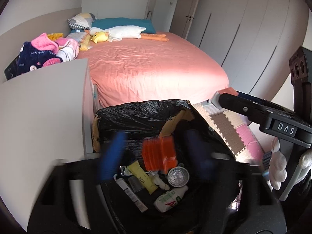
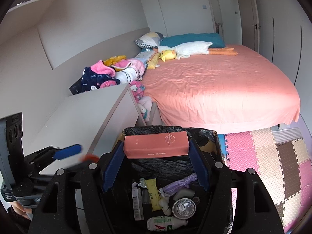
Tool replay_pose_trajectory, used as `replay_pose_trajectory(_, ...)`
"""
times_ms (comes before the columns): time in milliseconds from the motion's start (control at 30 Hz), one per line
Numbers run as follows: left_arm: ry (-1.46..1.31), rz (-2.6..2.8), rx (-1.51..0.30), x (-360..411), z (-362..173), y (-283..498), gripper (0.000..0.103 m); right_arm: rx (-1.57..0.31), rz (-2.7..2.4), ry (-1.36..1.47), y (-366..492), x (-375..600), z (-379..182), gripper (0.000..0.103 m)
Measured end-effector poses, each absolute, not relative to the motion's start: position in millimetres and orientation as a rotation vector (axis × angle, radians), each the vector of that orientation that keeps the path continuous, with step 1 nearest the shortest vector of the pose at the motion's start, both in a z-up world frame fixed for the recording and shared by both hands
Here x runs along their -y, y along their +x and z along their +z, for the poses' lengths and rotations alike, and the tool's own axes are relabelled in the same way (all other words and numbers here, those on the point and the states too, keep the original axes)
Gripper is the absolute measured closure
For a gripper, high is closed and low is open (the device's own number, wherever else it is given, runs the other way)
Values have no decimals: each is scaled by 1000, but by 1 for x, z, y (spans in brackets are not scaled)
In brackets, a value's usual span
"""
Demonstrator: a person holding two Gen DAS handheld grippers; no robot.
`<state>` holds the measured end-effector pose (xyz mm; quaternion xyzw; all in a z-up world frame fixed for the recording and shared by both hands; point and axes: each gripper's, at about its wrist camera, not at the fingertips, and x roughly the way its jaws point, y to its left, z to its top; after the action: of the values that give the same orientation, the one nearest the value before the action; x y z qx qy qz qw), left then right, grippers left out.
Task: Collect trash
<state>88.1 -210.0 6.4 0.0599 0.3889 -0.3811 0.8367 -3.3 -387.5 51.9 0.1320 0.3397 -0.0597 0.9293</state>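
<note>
- Left gripper (image 1: 156,152) hangs over the bin (image 1: 109,113), jaws spread wide and blurred; the orange item (image 1: 158,154) sits between them, smeared, apparently loose and dropping in
- Right gripper (image 2: 156,165) grips a pink box (image 2: 156,143) crosswise by its two ends, over the bin's far half
- Inside lie a yellow tube (image 2: 153,193), a foil cup (image 2: 184,207), a white bottle (image 2: 165,223), a purple bag (image 2: 181,183)
- To do the drop well, I judge: hold the left jaws still over the middle until the orange piece is clear, then bring the box in from the far rim towards the middle and tip one end down, since it spans much of the opening
- Edges: a cabinet (image 2: 87,113) stands just beside the bin on the left, the bed (image 2: 224,89) beyond it; torn cardboard shows at the liner's rim
- Open room lies to the right, over the foam mat (image 2: 263,156); the two tools are near each other, so withdraw one at a time
</note>
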Motion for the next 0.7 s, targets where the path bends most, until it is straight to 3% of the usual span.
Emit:
replay_pose_trajectory(100,116,-804,-820,206,10,88,6,-672,-142,279,-6,392,57,24)
replay_pose_trajectory(700,146,-795,-811,208,5,87,6,-706,-131,287,-1,394,50,24)
